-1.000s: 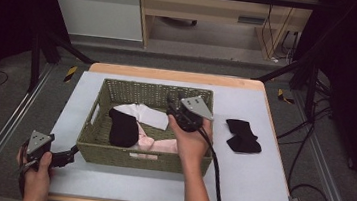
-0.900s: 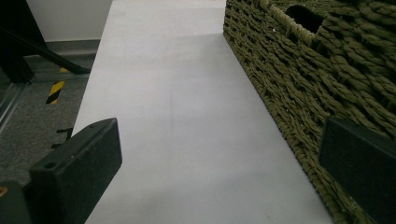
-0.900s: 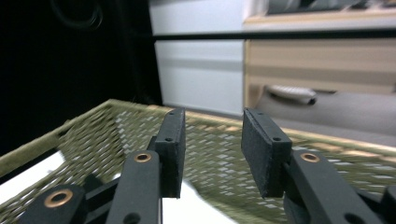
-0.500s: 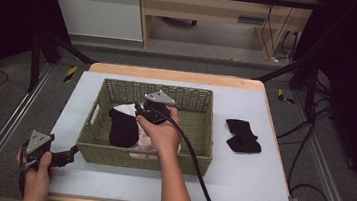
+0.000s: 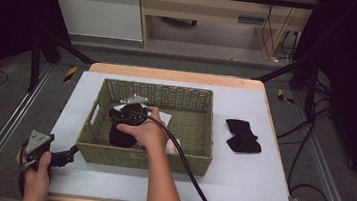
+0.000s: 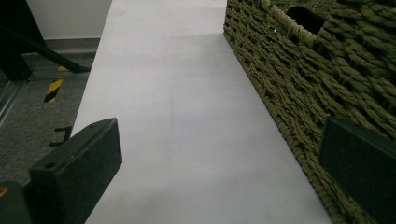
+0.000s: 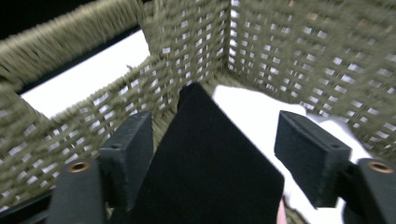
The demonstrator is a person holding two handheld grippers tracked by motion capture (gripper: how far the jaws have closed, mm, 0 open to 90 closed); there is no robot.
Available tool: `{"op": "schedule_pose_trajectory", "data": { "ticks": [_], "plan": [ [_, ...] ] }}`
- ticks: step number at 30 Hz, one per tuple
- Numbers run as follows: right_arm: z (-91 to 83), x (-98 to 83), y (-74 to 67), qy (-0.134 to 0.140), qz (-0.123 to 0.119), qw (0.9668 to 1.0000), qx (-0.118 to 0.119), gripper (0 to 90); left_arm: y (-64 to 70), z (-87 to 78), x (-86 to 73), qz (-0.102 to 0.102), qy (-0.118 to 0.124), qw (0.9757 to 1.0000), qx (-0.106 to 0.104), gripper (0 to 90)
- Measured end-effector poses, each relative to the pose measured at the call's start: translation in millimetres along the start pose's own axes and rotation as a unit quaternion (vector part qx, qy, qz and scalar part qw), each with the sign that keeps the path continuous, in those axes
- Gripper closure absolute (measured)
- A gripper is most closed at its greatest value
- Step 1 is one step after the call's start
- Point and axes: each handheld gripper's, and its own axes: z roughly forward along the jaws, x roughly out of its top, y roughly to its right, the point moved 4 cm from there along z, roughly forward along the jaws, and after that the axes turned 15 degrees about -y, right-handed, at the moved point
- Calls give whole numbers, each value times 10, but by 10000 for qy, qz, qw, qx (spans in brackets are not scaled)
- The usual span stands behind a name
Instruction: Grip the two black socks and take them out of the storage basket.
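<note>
The right gripper (image 5: 124,111) is seen in the high view inside the woven basket (image 5: 196,155), in its left half, held by the right hand (image 5: 144,133), whose forearm crosses the basket's near wall. In the right gripper view, a black folded cloth (image 7: 205,172) is seen rising between the two jaws, its upper corner pointing toward the basket's corner. The jaws have just been opening and now stand apart on either side of the cloth; the left pad lies just beside or against the cloth's edge, which of the two cannot be told, while a clear gap is left between the cloth and the right pad, so the cloth is not clamped. Behind the black cloth, a white cloth (image 7: 261,112) is seen lying on the basket floor, toward the right jaw. In the high view the black cloth (image 5: 121,137) is partly covered by the hand and sits just below the gripper.

The left gripper (image 5: 62,157) is held low over the desk (image 5: 237,187) at its near left corner, just outside the basket's wall, by the left hand (image 5: 35,176). In the left gripper view its jaws are spread wide with only bare desk surface between them, the wicker wall (image 6: 308,84) running along the right side.

A second dark cloth (image 5: 243,136) lies on the desk to the right of the basket, well apart from both grippers.
</note>
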Motion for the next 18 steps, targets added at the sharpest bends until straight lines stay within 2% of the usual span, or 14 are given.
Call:
{"op": "schedule_pose_trajectory", "data": {
  "ticks": [2,4,6,8,9,10,14,18],
  "plan": [
    [44,-41,3,-86,-76,9999,7,279,1,0,0,0,-2,10000,-1,0],
    [97,-105,3,-300,-127,9995,0,301,2,0,0,6,-4,10000,3,0],
    [127,-166,12,-549,-284,9980,-123,420,2,0,0,7,-4,10000,6,0],
    [106,-159,25,-631,-206,9978,-47,650,2,-1,0,10,-2,10000,1,0],
    [78,-144,24,-602,-87,9981,68,737,3,-1,0,9,0,10000,-3,0],
    [48,-137,35,-528,-92,9985,127,796,3,-1,-1,10,0,10000,-3,0],
    [-54,-102,88,-198,-116,9997,63,815,5,-1,-1,20,0,10000,-3,0],
    [-180,-45,159,323,-7,9992,-215,817,4,-1,0,14,2,10000,-8,0]
  ]
}}
